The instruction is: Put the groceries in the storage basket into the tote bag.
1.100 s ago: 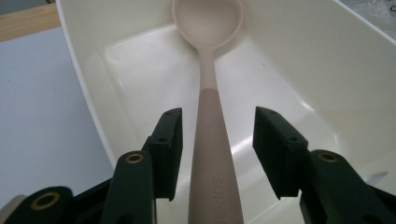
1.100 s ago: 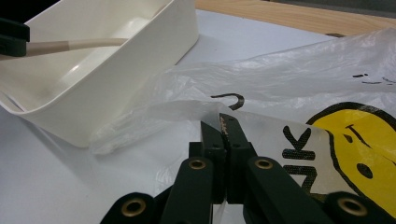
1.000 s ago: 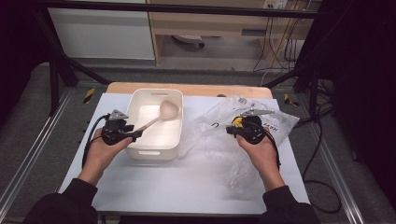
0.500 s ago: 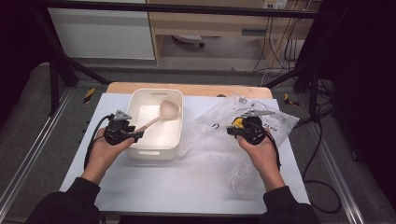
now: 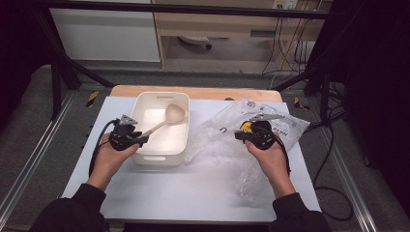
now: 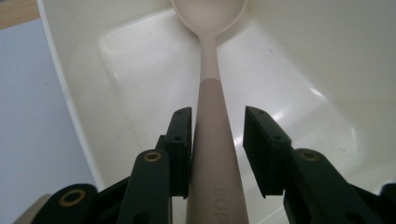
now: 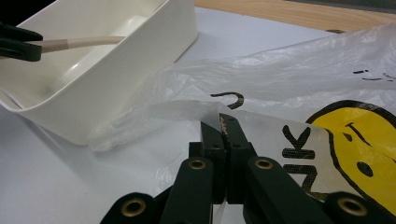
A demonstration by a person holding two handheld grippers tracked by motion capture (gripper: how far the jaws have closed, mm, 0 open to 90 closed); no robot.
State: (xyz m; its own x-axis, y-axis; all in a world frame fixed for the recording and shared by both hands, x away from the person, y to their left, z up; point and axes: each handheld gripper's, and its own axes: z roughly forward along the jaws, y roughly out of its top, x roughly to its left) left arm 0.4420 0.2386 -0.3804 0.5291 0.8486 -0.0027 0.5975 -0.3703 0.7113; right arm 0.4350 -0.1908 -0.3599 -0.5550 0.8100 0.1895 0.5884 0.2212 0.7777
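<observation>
A beige spoon [image 5: 167,121] lies slanted in the white plastic bin [image 5: 145,157], its bowl toward the far wall. My left gripper [image 5: 140,139] sits at the bin's near left rim. In the left gripper view the spoon's handle [image 6: 215,93] runs between the jaws of the left gripper [image 6: 217,114]. They have just been closing: one pad touches the handle, and a gap remains at the other. My right gripper [image 5: 238,136] is shut on the edge of a clear plastic bag [image 5: 227,145] with a yellow face print [image 7: 355,140]. The film is pinched between the right gripper's [image 7: 223,122] tips.
The crumpled bag spreads over the right half of the white tabletop [image 5: 159,193], right beside the bin [image 7: 93,93]. A wooden strip [image 5: 232,93] runs along the table's far edge. Metal frame rails and cables lie beyond the table's sides.
</observation>
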